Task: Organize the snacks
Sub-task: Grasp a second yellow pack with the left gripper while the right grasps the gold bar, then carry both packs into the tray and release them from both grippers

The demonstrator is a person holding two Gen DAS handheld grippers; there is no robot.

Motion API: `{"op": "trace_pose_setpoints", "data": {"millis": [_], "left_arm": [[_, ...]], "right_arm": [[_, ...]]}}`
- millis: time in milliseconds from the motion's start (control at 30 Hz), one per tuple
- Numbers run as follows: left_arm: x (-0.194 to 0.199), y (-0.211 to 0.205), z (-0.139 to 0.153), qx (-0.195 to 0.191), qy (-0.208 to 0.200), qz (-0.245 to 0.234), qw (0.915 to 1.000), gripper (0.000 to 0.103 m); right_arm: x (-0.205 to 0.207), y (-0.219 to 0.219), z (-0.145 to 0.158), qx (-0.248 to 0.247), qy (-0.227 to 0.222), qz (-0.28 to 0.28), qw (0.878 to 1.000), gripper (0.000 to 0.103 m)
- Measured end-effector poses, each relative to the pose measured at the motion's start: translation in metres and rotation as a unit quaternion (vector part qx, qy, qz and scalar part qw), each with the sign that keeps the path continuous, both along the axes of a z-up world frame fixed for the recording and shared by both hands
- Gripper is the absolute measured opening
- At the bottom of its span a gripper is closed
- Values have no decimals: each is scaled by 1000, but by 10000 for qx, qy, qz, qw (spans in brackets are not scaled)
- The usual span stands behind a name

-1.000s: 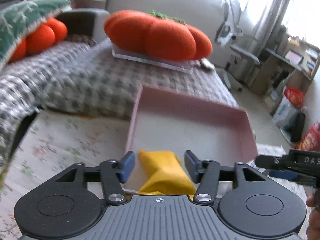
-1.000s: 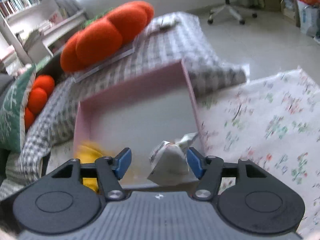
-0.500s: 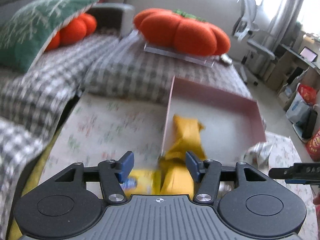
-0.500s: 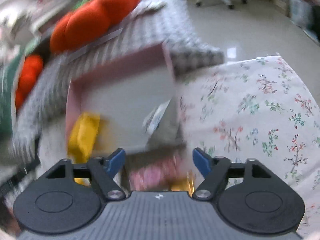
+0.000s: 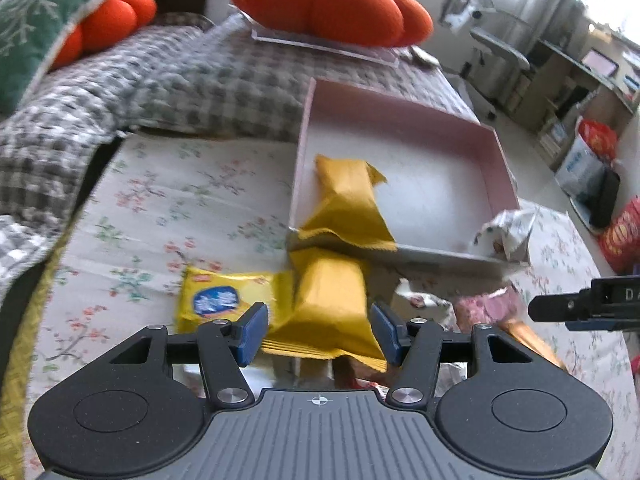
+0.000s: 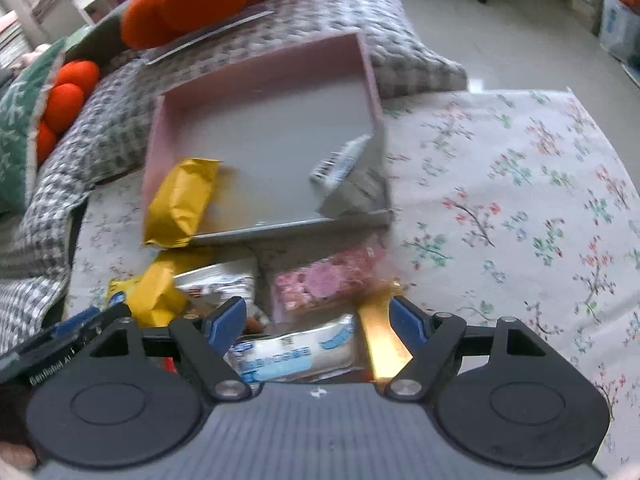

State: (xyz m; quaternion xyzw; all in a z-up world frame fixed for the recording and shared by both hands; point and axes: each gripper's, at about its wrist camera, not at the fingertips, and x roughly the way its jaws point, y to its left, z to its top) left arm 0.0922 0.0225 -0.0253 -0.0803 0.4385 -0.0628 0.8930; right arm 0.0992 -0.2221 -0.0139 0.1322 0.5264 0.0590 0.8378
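A pink box (image 5: pixel 400 104) (image 6: pixel 256 76) lies on the flowered cloth. A yellow packet (image 5: pixel 348 200) (image 6: pixel 180 200) hangs over its near left corner. A silver-white packet (image 5: pixel 506 232) (image 6: pixel 352 180) leans in its near right corner. My left gripper (image 5: pixel 319 332) is open and empty above another yellow packet (image 5: pixel 328 304), beside a yellow blue-label packet (image 5: pixel 220 300). My right gripper (image 6: pixel 316 320) is open and empty over a pile: a pink packet (image 6: pixel 324 284), a white-blue packet (image 6: pixel 292 356), a gold packet (image 6: pixel 380 336).
A checked blanket (image 5: pixel 180 80) with orange pumpkin cushions (image 5: pixel 328 4) lies behind the box. The flowered cloth (image 6: pixel 520 200) stretches to the right. The right gripper's body shows in the left wrist view (image 5: pixel 588 308). An office chair and shelves stand far right.
Both grippers let go of their packets in the box and pulled back toward me. The yellow and silver packets now rest in the box's near corners. The snack pile has come into view.
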Motion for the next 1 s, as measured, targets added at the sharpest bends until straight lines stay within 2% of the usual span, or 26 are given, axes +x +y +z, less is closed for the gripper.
{"op": "trace_pose_setpoints", "data": {"millis": [300, 533, 733, 900, 1000], "left_arm": [[13, -20, -27, 571, 166, -149, 9981, 55], [11, -16, -25, 591, 85, -202, 9980, 41], [10, -14, -23, 657, 121, -185, 9976, 36], [10, -12, -22, 600, 173, -126, 9980, 34], [10, -10, -20, 550, 193, -94, 9983, 34]], "right_arm": [[5, -4, -25, -598, 300, 33, 9978, 76], [5, 0, -39, -830, 553, 263, 9947, 72], [2, 0, -42, -796, 687, 492, 9932, 59], [3, -3, -43, -717, 764, 532, 9931, 38], [6, -4, -45, -709, 788, 531, 9929, 31]]}}
